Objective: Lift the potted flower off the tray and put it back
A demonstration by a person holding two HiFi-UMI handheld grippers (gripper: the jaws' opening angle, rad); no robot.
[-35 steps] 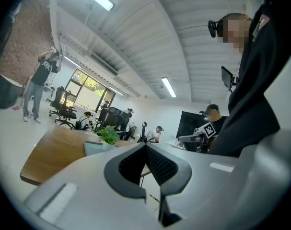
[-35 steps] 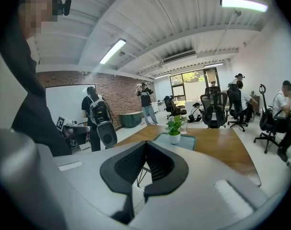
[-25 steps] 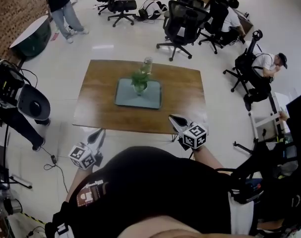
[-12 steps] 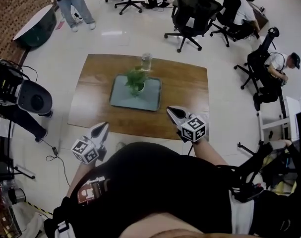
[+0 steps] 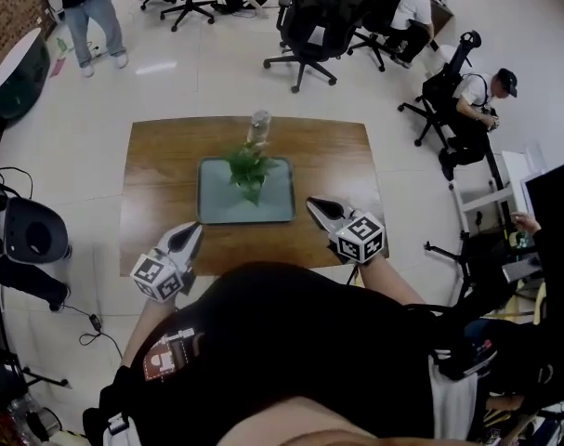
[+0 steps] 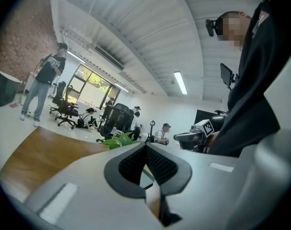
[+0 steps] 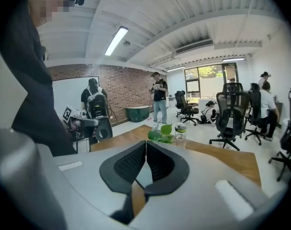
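Observation:
The potted flower (image 5: 248, 170), green leaves in a small white pot, stands upright on the grey-blue tray (image 5: 216, 207) in the middle of the wooden table (image 5: 151, 175). My left gripper (image 5: 192, 231) is shut and empty at the table's near edge, short of the tray's near left corner. On the other side my right gripper (image 5: 313, 205) is also shut and empty, just off the tray's near right corner. In the left gripper view the leaves (image 6: 117, 140) show beyond the shut left gripper (image 6: 145, 145). The right gripper view has the flower (image 7: 160, 133) past the shut right gripper (image 7: 146, 143).
A clear bottle (image 5: 258, 128) stands on the table just behind the tray, also the bottle (image 7: 181, 132) in the right gripper view. Office chairs (image 5: 311, 21) and seated people are beyond the table. A person (image 5: 85, 3) stands far left. Black equipment (image 5: 26, 235) sits on the floor left.
Both grippers have come forward from short of the table to its near edge beside the tray. The table and tray now sit closer in the head view. Flower unmoved.

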